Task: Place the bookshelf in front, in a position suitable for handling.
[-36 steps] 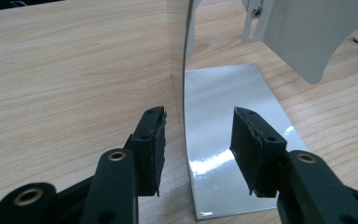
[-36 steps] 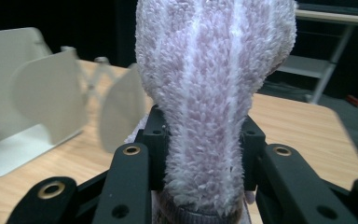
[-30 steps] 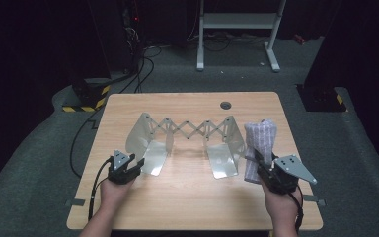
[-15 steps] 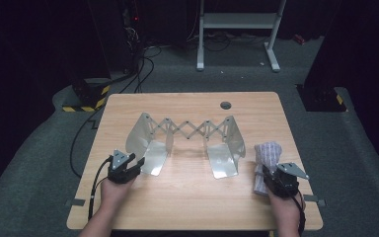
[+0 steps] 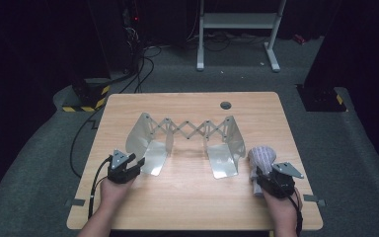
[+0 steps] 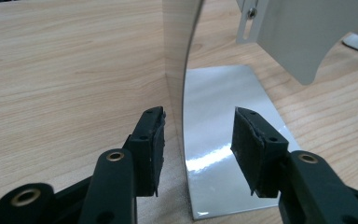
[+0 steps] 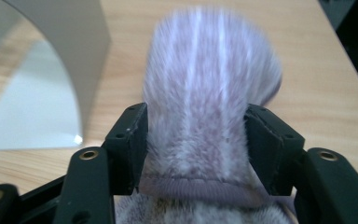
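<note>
right tongs (image 5: 262, 178), near right of the bench: their jaws have just been opening, and the rolled lilac fleecy cloth with pale stripes (image 7: 209, 116) lies between them. in the right gripper view the pads (image 7: 133, 140) stand at either flank of the roll, right against the pile; whether they press on it cannot be told. the cloth (image 5: 260, 160) rests on the light wooden bench (image 5: 187, 202), its rounded far end reaching past the jaw tips, its hemmed near edge close to the tongs' body. a hand (image 5: 282, 205) holds these tongs from the near edge.

left tongs (image 5: 134, 165), near left of the bench: jaws apart, clamped on nothing. in the left gripper view the pads (image 6: 151, 140) straddle the near edge of a curved, shiny grey sheet-metal wing (image 6: 223, 154), one pad over bare wood and the other over the wing's flat foot, neither touching the metal. a hand (image 5: 113, 190) holds these tongs; a black cable (image 5: 96, 182) trails from them toward the near edge.

outward: the wing belongs to a folding metal rack (image 5: 187, 131) whose scissor lattice spans the middle of the bench between two bent end plates. the right end plate (image 5: 224, 160) lies just left of the cloth, apart from it. a round dark grommet hole (image 5: 225, 105) sits near the far edge. beyond the bench, grey carpet (image 5: 355, 148) and a white frame stand (image 5: 237, 19).
</note>
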The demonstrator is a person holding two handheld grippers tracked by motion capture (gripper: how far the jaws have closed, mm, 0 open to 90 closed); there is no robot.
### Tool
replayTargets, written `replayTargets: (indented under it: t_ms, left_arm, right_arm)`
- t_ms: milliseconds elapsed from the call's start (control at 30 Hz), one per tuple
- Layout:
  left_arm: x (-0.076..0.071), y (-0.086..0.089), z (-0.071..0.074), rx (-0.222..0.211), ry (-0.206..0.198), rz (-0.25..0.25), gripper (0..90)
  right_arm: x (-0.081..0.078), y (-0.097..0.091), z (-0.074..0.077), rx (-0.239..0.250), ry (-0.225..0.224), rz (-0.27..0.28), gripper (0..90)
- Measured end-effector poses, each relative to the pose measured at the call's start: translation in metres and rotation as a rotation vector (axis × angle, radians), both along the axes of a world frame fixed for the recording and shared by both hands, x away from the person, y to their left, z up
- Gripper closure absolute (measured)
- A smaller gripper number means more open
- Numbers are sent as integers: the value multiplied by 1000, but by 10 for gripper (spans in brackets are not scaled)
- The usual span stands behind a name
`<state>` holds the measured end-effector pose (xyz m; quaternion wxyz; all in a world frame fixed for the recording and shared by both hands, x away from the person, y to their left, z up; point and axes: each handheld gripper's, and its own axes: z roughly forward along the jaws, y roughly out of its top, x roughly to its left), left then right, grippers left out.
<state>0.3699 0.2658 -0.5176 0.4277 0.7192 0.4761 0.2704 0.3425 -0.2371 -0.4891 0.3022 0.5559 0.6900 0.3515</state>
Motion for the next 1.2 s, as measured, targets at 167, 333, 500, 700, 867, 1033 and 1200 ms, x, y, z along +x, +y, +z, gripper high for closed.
replayTargets:
  t_ms: [167,333,500,700,867,1033,1200]
  left_arm:
    - [0,-1,0,3,-5,-5,538]
    - [1,-1,0,-8,-15,-2,588]
    - [3,-2,3,10,-20,30,751]
    - [-4,0,5,32,-37,46,872]
    - [-12,-1,5,37,-37,43,874]
    - [-27,-1,6,32,-26,47,874]
    - [-46,-5,7,26,-17,48,861]
  right_arm:
    - [-8,15,17,6,-70,47,415]
    - [-11,36,25,0,-115,108,467]
    - [-3,58,19,-11,-119,144,606]
    - [13,66,17,-1,-120,123,831]
    - [20,70,17,-18,-118,126,888]
    - [36,73,17,-4,-112,124,891]
    - [63,83,19,3,-101,122,886]
